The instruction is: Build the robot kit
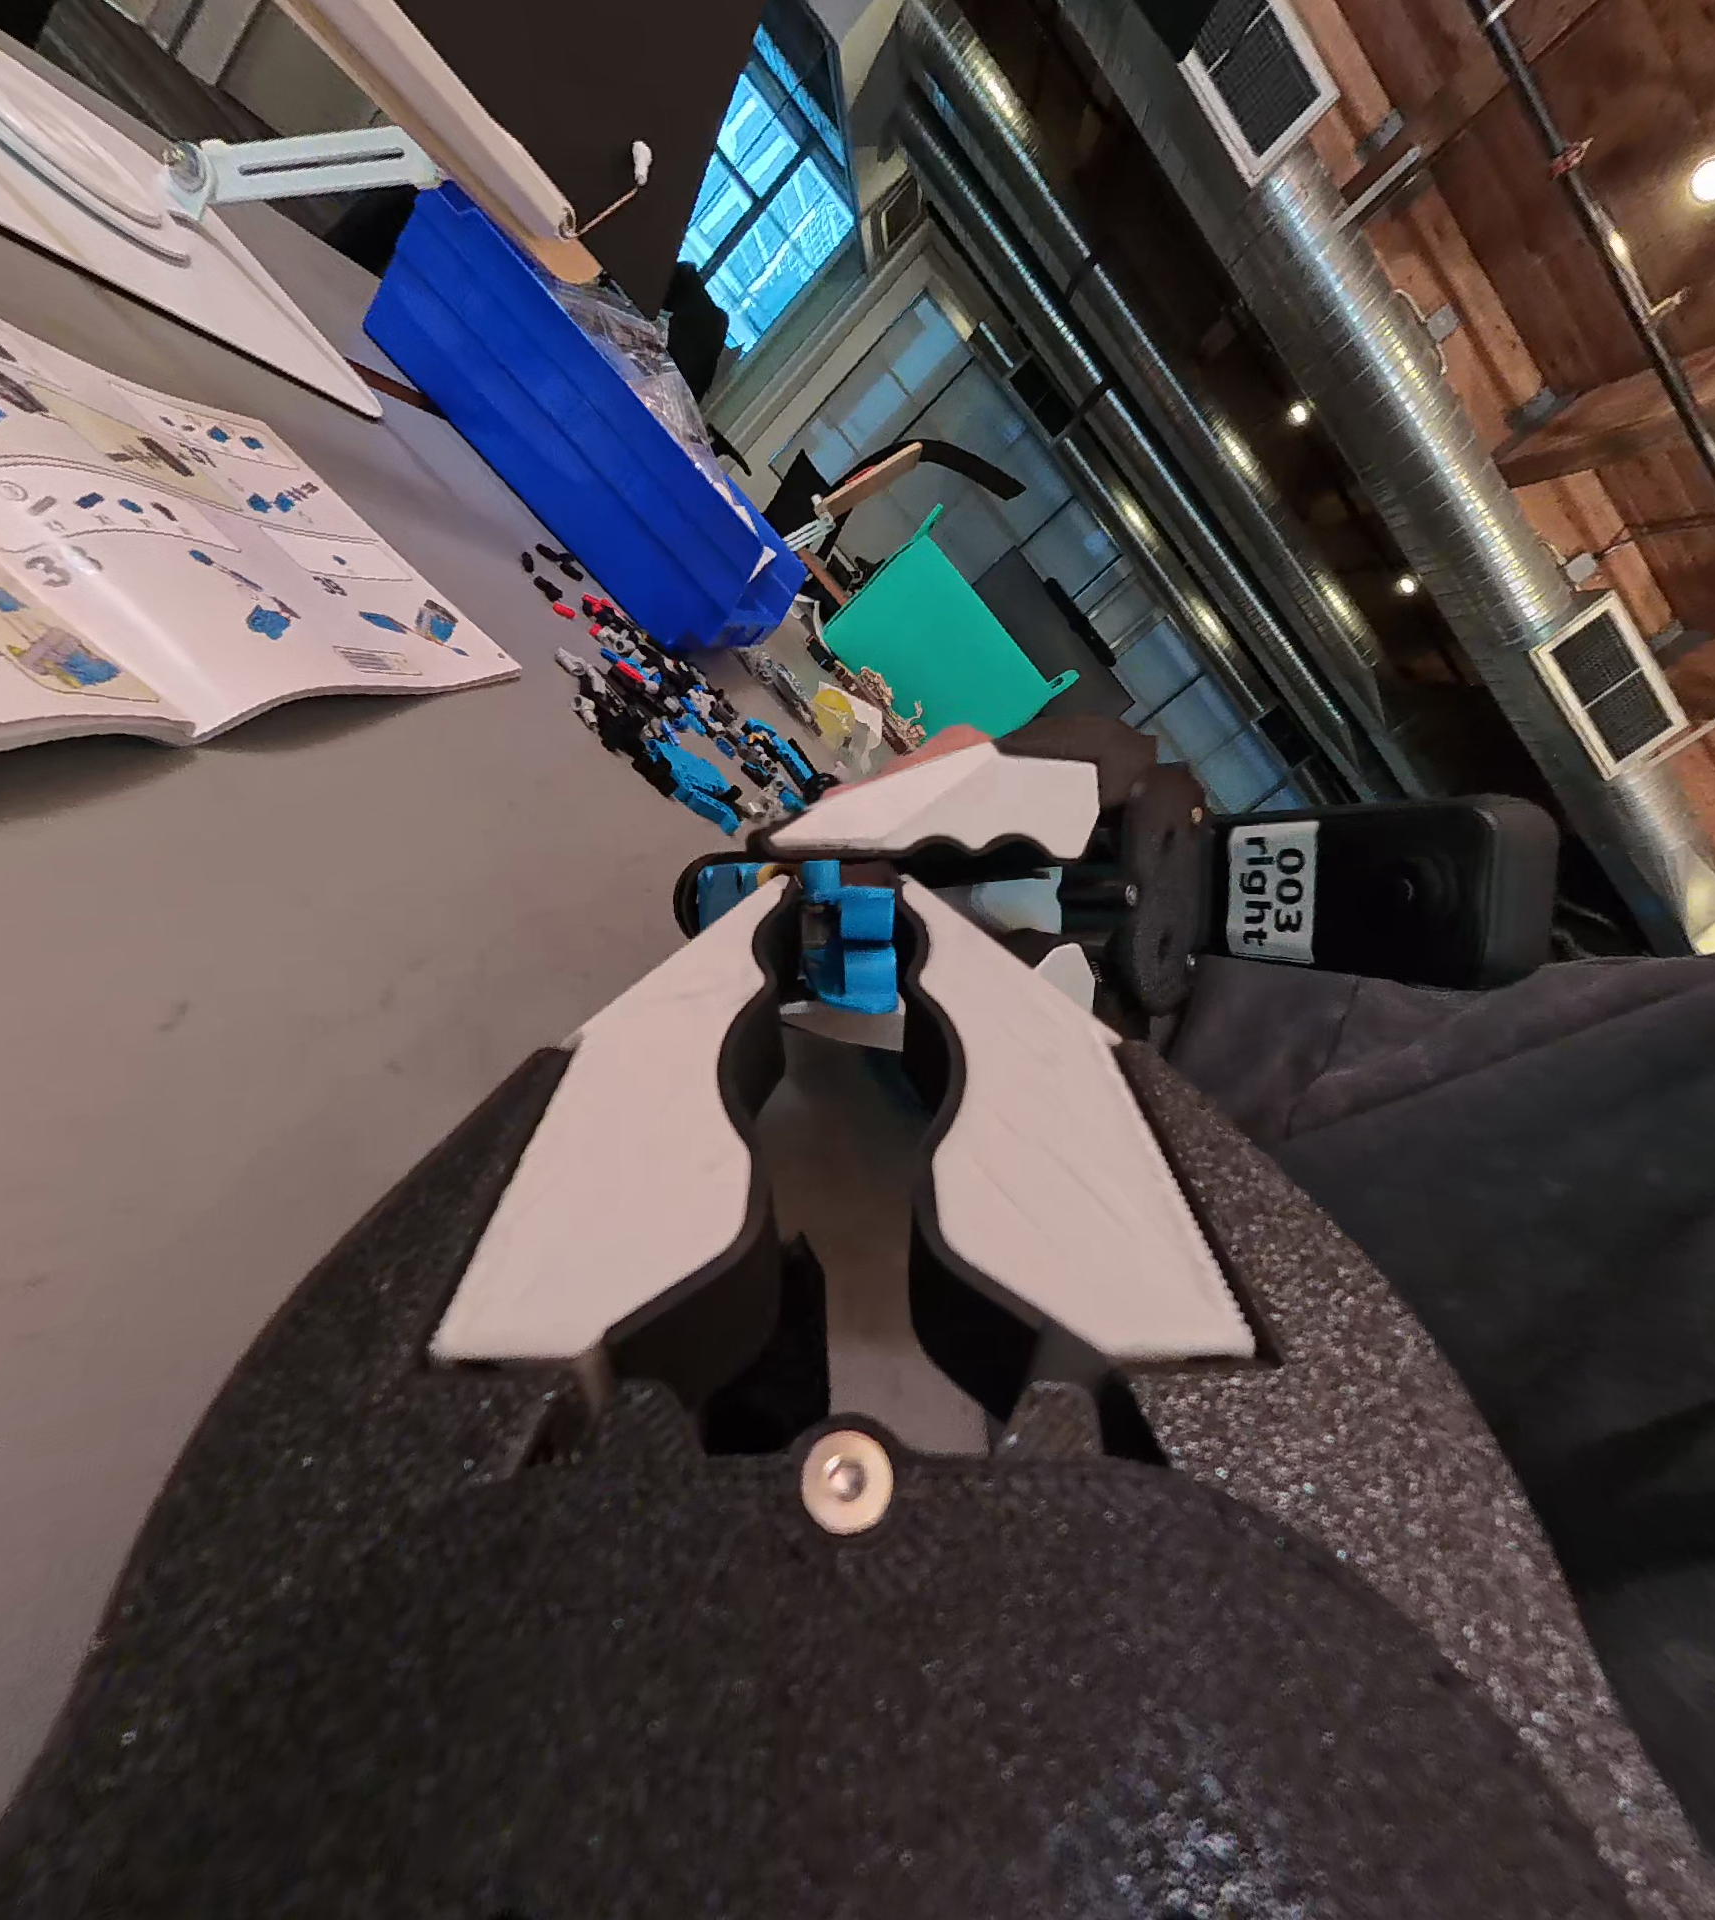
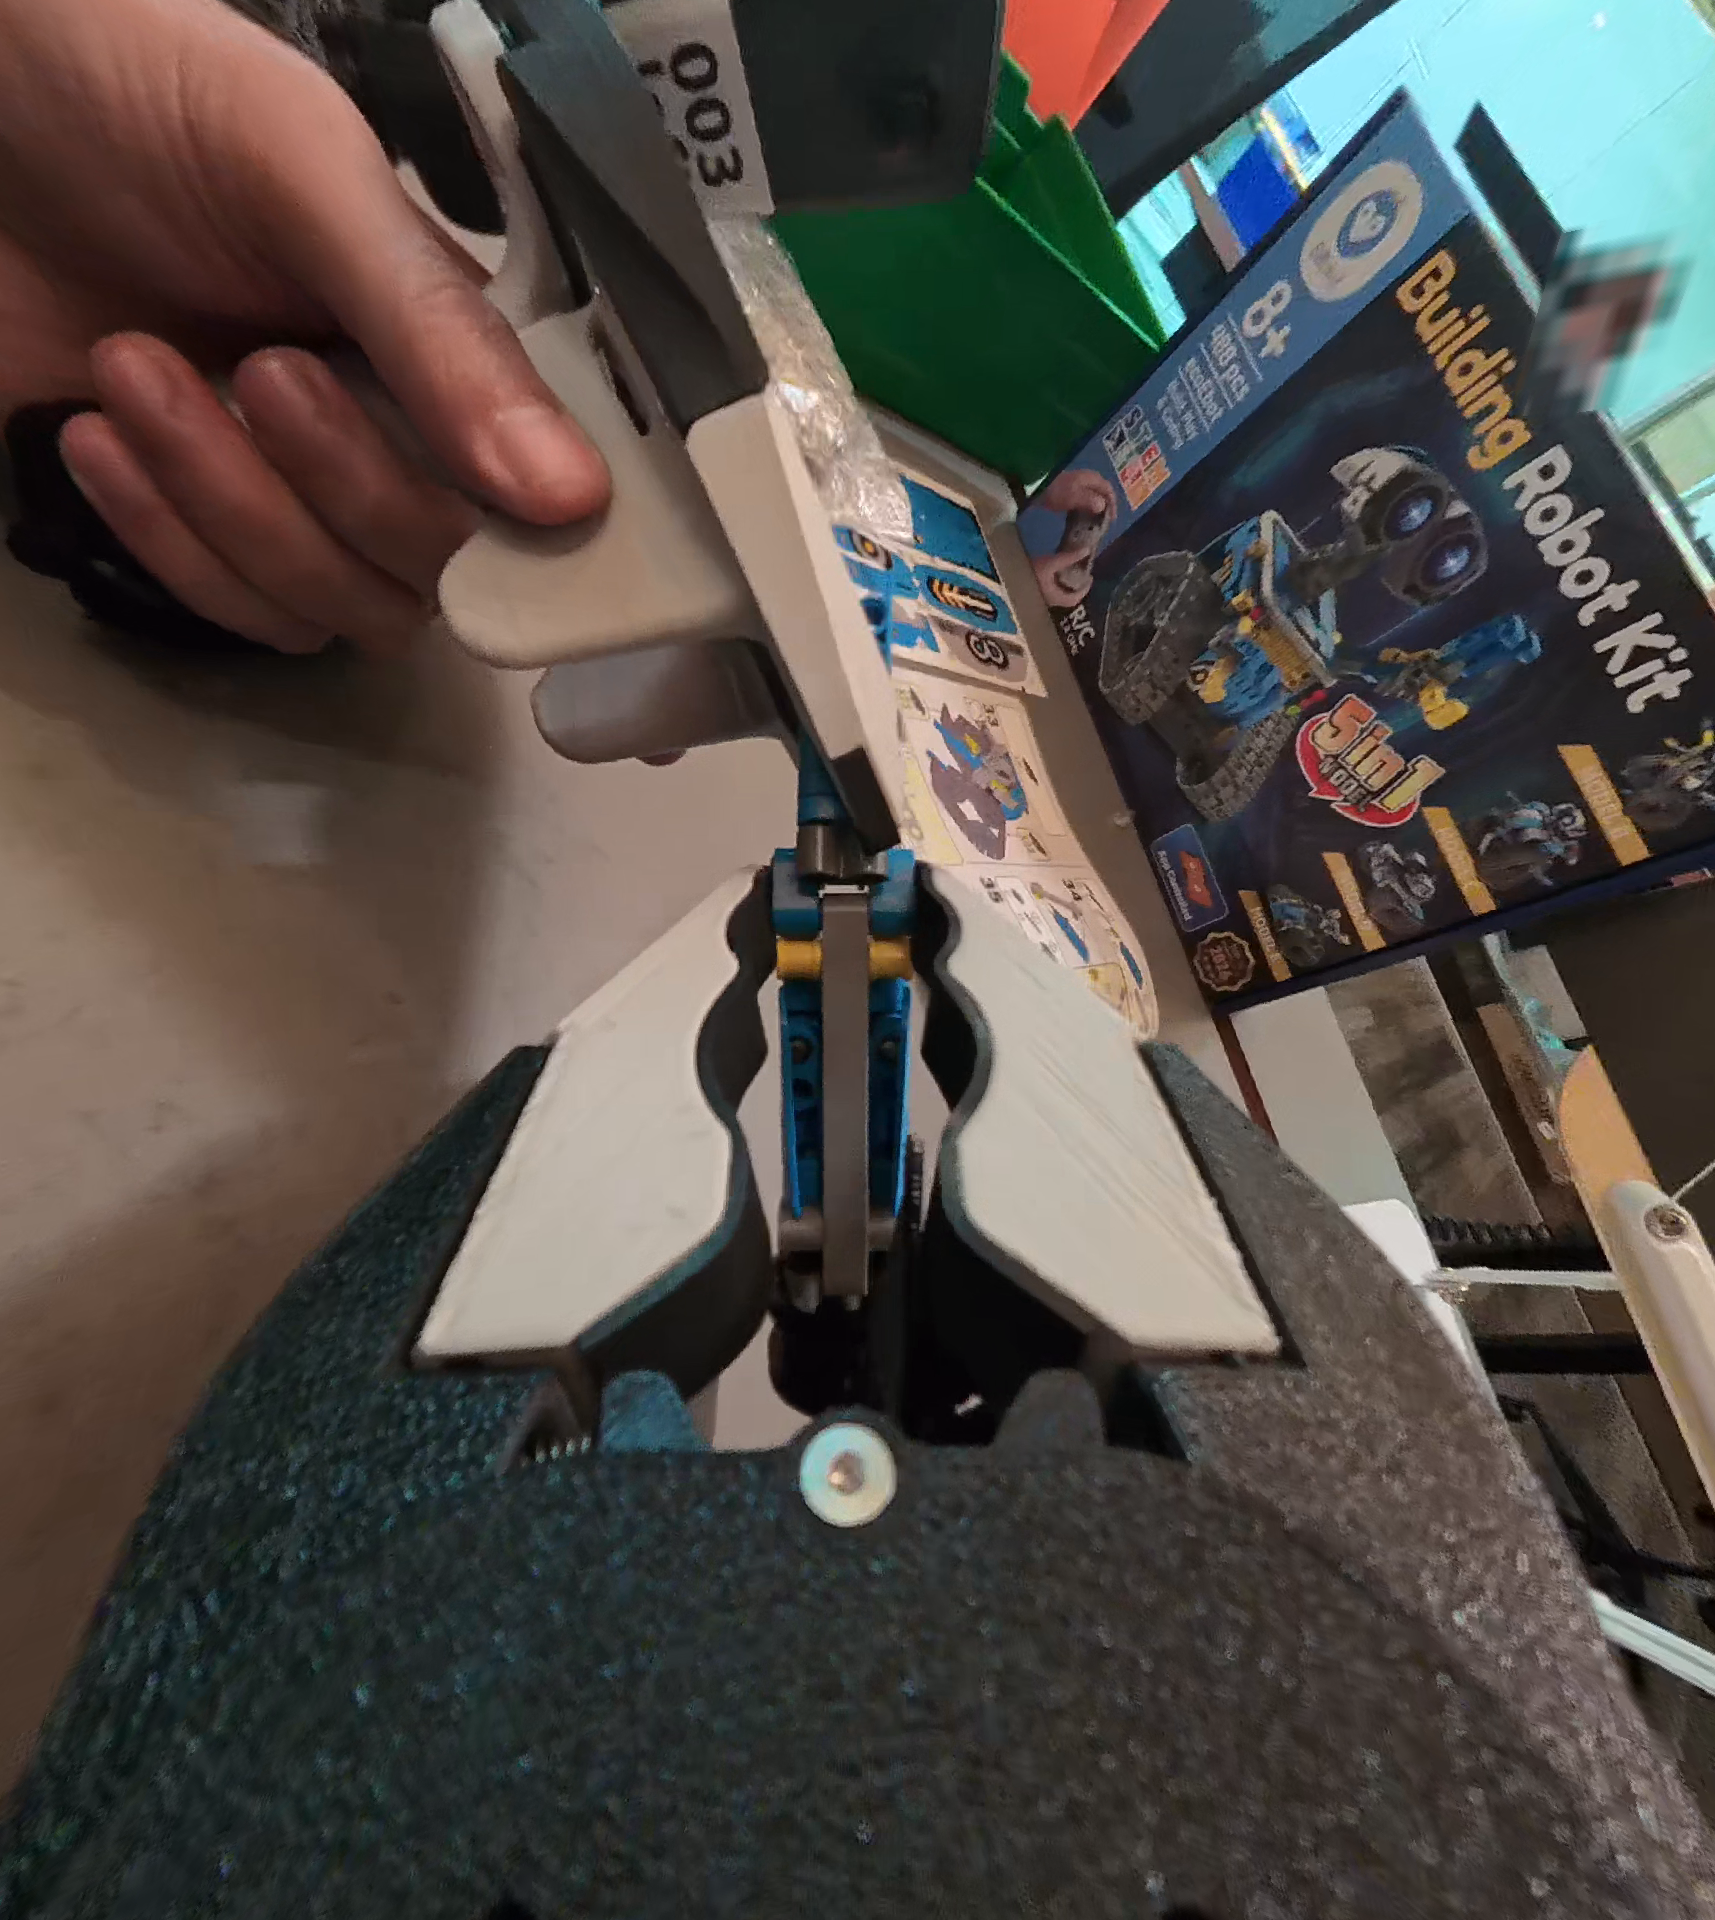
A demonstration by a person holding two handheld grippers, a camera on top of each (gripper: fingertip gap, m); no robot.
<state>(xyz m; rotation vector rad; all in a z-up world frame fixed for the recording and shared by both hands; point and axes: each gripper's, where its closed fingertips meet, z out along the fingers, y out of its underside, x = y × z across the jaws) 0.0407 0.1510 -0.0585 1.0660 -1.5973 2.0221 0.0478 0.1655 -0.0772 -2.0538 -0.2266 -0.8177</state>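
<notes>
My left gripper (image 1: 837, 899) is shut on the blue end of a small brick assembly (image 1: 848, 940), held just above the grey table (image 1: 261, 1039). My right gripper (image 2: 842, 883) is shut on the same assembly (image 2: 796, 1049): blue beams, a grey beam and yellow pins lying between its fingers. The two grippers meet at the tips, almost at right angles. One white finger (image 1: 936, 805) of the right gripper crosses the left wrist view. In the right wrist view a bare hand (image 2: 209, 312) holds the left gripper, whose finger (image 2: 811, 623) comes down onto the assembly's top.
An open instruction booklet (image 1: 105, 551) lies on the table, left. Several loose small pieces (image 1: 666, 707) lie beyond the grippers, beside a blue bin (image 1: 572, 416) and a green container (image 1: 936, 623). The kit's box (image 2: 1404, 623) stands on the right. A dark sleeve (image 1: 1507, 1195) is close by. Only a small space, under 4 cm, lies between the two pairs of fingers.
</notes>
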